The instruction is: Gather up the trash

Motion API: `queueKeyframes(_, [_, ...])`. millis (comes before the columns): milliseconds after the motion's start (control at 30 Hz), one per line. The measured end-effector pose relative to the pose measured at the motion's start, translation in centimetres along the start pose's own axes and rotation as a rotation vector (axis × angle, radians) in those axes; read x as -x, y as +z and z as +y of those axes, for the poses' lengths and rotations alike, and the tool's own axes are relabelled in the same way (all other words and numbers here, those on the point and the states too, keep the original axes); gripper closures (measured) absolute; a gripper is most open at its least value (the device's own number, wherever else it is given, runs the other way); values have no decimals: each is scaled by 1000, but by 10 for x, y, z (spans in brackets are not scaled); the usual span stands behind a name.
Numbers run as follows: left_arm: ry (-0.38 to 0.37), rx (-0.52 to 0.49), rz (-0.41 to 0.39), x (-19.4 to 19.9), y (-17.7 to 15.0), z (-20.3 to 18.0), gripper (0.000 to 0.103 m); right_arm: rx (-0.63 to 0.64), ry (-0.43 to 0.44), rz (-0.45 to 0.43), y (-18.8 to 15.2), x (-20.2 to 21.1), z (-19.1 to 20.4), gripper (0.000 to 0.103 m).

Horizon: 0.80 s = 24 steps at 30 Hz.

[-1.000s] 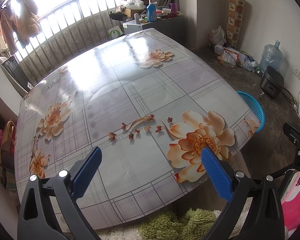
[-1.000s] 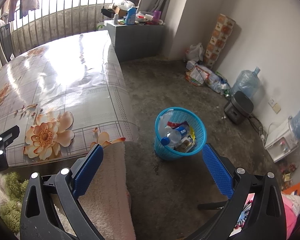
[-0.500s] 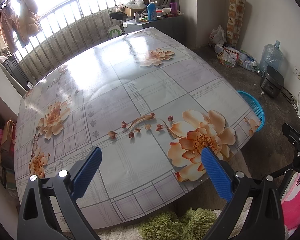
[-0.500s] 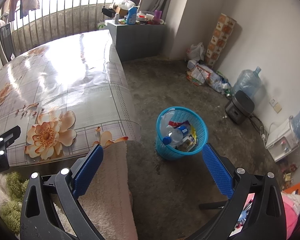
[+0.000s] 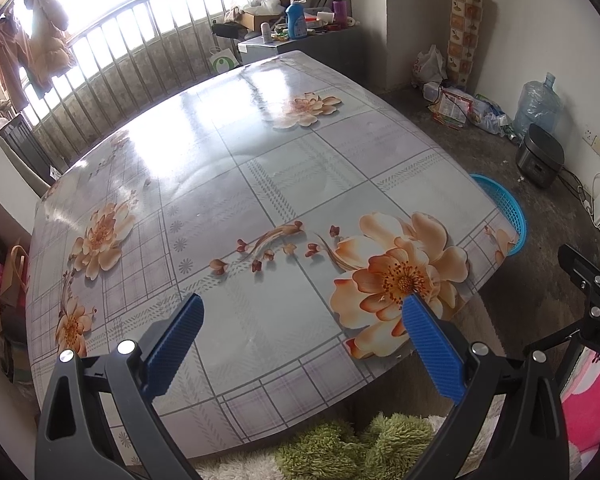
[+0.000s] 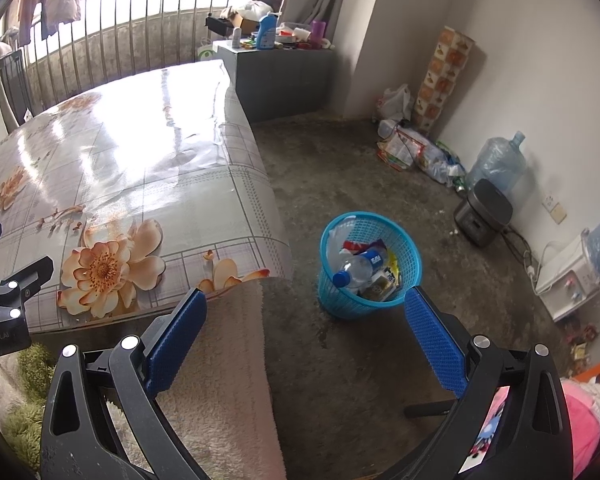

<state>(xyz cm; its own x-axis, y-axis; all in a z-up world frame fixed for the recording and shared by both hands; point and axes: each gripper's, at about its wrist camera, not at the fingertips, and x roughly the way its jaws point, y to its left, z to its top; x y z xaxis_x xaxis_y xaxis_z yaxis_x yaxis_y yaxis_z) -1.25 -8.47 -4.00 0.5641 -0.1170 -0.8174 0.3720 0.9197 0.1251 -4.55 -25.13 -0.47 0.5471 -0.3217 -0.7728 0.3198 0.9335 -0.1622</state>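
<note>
A blue mesh waste basket stands on the concrete floor just right of the table. Inside it lie a clear plastic bottle with a blue cap and several wrappers. In the left wrist view only the basket's rim shows past the table edge. My right gripper hovers open above the floor, near and to the left of the basket, holding nothing. My left gripper is open over the near part of the table, with nothing between its blue pads. No loose trash shows on the tabletop.
The table has a glossy floral cover. A fluffy beige cloth hangs at its near corner, with a green rug below. Along the right wall sit a rice cooker, a water jug, littered bags and a grey cabinet.
Both views have shifted only slightly; the basket sits a touch lower and further right in the right wrist view. Both grippers stay open and empty.
</note>
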Motion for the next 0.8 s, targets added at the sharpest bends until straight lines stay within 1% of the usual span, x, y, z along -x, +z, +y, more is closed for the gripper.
queueKeyframes(367, [7, -5, 3, 0, 1, 0, 6, -6, 8, -1, -1, -2, -4, 8])
queueKeyframes(800, [7, -9, 3, 1, 1, 0, 6, 1, 23, -1, -3, -3, 2, 8])
